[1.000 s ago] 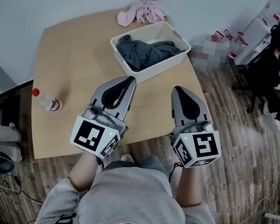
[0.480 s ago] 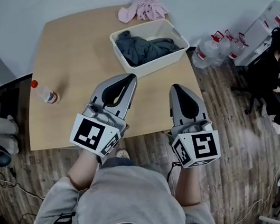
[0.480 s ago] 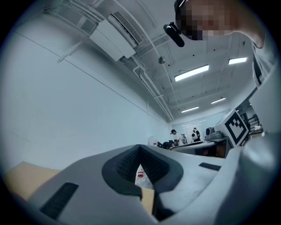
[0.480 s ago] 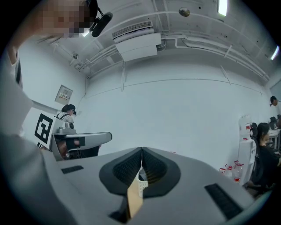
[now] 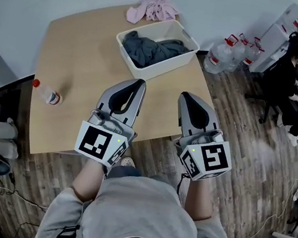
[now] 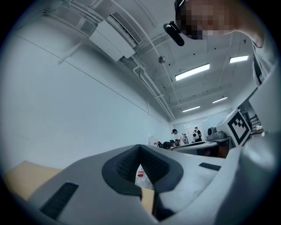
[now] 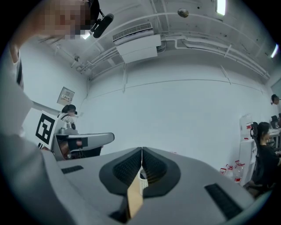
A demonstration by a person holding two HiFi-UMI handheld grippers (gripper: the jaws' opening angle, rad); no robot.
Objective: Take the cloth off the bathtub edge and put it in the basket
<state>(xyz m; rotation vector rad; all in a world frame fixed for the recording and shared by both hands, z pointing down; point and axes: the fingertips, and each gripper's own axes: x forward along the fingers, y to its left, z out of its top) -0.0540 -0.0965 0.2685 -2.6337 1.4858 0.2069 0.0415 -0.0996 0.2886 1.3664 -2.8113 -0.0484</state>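
Left hand-held gripper and right hand-held gripper are clenched, empty, at 6 o'clock. Grey cloth lies in the basket at 12 o'clock, pink cloth beyond it. This fits a delivery made, or the pink one pending.

The cloth at the counter's 12 o'clock edge is pale pink. The basket is white and its clothing dark grey. The counter is light tan. The floor is brown planks. The left gripper and right gripper are grey, and their marker cubes carry black-and-white squares.

Bottle on table; water jugs nearby.
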